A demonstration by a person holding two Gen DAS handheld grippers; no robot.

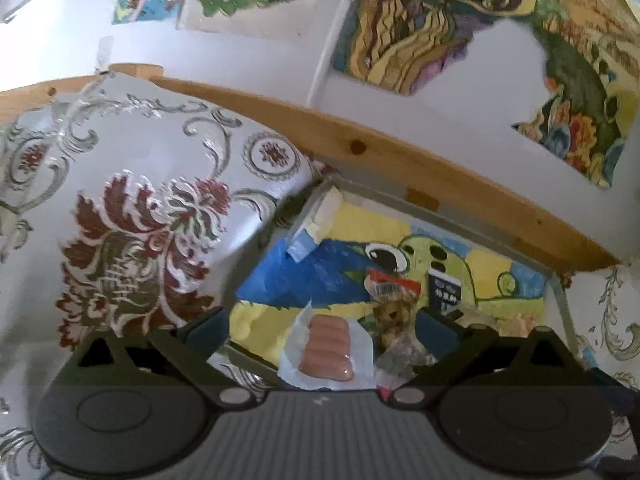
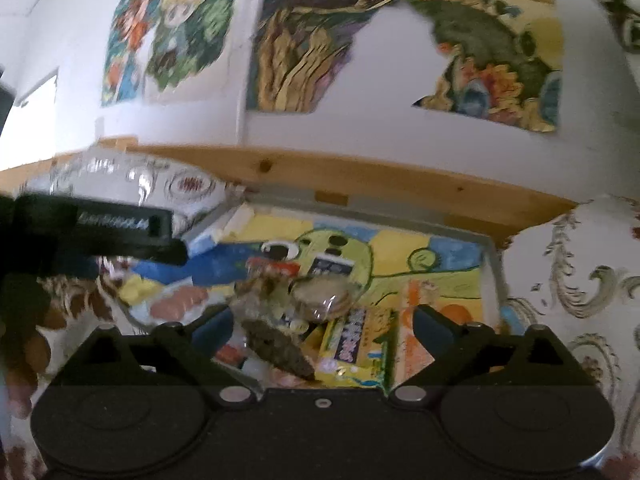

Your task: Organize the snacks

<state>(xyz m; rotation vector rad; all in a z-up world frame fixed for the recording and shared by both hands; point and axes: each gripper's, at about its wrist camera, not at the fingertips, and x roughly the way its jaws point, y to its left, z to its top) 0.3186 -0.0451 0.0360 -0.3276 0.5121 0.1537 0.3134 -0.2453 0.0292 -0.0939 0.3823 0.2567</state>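
A grey-rimmed tray (image 1: 440, 209) with a painted cartoon floor holds the snacks. My left gripper (image 1: 320, 320) is open, and a clear pack of pink sausages (image 1: 328, 348) lies between its fingers, untouched. Behind that are a red-topped clear bag (image 1: 394, 290) and a dark packet (image 1: 444, 294). My right gripper (image 2: 322, 314) is open too, over a dark brown snack in clear wrap (image 2: 276, 346), a pack of round biscuits (image 2: 320, 298), a yellow packet (image 2: 356, 346) and an orange packet (image 2: 420, 344). The sausage pack (image 2: 180, 300) sits at the left of this view.
Embroidered floral cushions (image 1: 140, 200) (image 2: 580, 280) press against the tray on both sides. A wooden ledge (image 1: 400, 160) runs behind it under a white wall with colourful paintings. The left gripper's body (image 2: 120, 232) and a hand (image 2: 20, 360) fill the right wrist view's left edge.
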